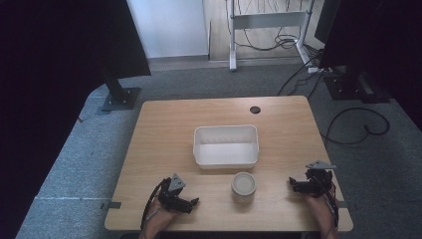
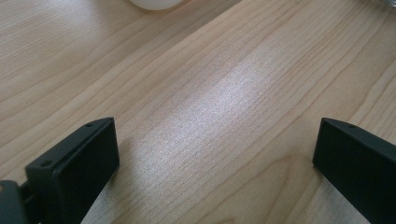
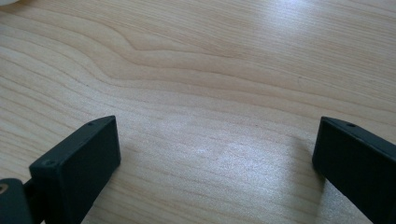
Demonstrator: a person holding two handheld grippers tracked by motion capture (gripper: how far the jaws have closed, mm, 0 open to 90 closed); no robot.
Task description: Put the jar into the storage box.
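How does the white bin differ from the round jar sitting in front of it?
The white bin is rectangular and open-topped, its inside bare; the round jar is a cylinder closed by a pale lid. The bin is much wider and lies farther back; the jar stands nearer, between the left gripper and right gripper. Both are pale, upright on the wooden table, and untouched.
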